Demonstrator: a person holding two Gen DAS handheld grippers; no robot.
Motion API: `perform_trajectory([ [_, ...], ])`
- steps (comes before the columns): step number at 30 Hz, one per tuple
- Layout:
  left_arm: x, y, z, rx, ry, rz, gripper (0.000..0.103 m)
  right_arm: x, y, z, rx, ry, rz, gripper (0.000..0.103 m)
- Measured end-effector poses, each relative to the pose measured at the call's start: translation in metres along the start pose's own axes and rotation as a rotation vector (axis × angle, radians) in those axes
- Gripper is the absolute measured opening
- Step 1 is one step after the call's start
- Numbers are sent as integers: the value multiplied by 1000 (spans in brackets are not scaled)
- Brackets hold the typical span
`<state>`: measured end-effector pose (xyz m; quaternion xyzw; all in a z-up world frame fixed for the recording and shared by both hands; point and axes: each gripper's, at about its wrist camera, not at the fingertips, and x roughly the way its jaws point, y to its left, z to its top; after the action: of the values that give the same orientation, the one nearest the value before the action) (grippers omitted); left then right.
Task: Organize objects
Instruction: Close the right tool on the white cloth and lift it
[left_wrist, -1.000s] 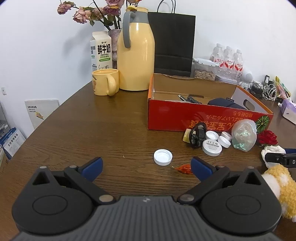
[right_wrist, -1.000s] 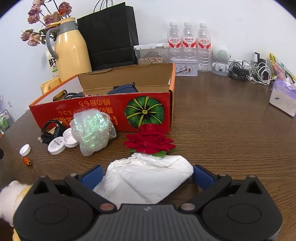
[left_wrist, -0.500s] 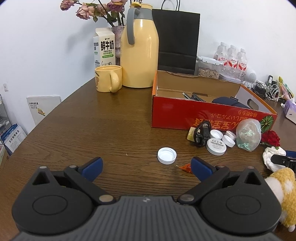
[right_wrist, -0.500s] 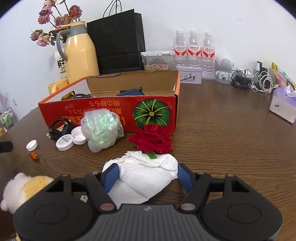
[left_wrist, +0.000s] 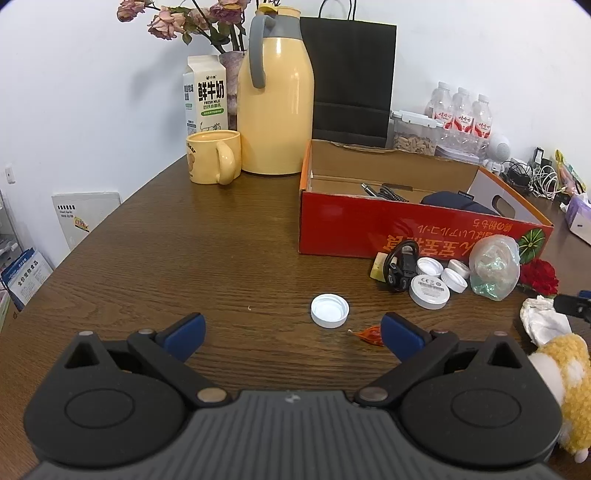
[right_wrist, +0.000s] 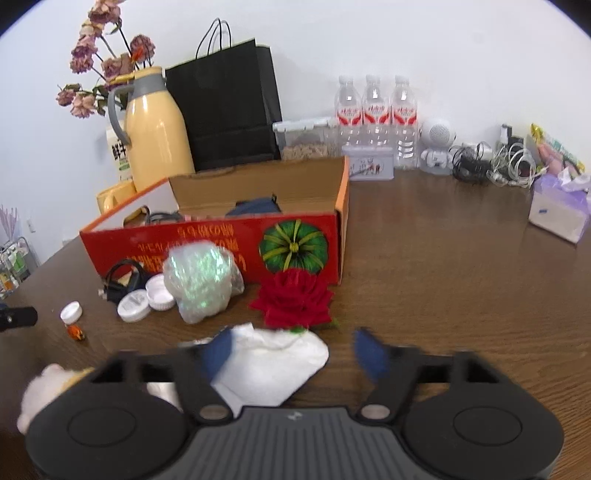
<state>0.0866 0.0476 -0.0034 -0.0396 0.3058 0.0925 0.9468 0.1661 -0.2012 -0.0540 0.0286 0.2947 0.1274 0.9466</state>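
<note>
A crumpled white cloth (right_wrist: 273, 365) lies on the brown table in front of a red rose (right_wrist: 295, 299). My right gripper (right_wrist: 293, 352) straddles the cloth with its jaws opening. Its left fingertip touches the cloth and the right one stands clear of it. A white bottle cap (left_wrist: 330, 310) and a small orange-red piece (left_wrist: 371, 334) lie just ahead of my left gripper (left_wrist: 293, 334), which is open and holds nothing. An open red cardboard box (left_wrist: 406, 229) with a dark pouch and cables inside stands behind them.
Against the box lie a crumpled plastic bag (right_wrist: 201, 280), white lids (left_wrist: 430, 291) and a black cable (left_wrist: 400, 264). A yellow plush toy (left_wrist: 565, 373) sits at the near edge. A yellow jug (left_wrist: 275, 96), mug (left_wrist: 212, 157), black bag and water bottles (right_wrist: 375, 110) line the wall.
The right jaws closed in on the white cloth half a second ago and have spread again; the right finger is now off it. The left gripper has stayed open and still.
</note>
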Motion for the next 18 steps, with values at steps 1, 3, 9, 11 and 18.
perform_trajectory([
  [1,0,0,0,-1,-1,-1,103,-2,2,2,-4,-1,-7,93],
  [3,0,0,0,-4,0,-5,103,-1,8,7,-4,16,-20,95],
  [9,-1,1,-2,-5,1,-24,103,21,27,8,-13,111,-83,102],
  [11,-2,2,-2,-9,-2,-27,103,24,29,6,-11,128,-94,103],
  [18,1,7,-4,-28,3,-49,103,27,23,4,28,160,-103,103],
])
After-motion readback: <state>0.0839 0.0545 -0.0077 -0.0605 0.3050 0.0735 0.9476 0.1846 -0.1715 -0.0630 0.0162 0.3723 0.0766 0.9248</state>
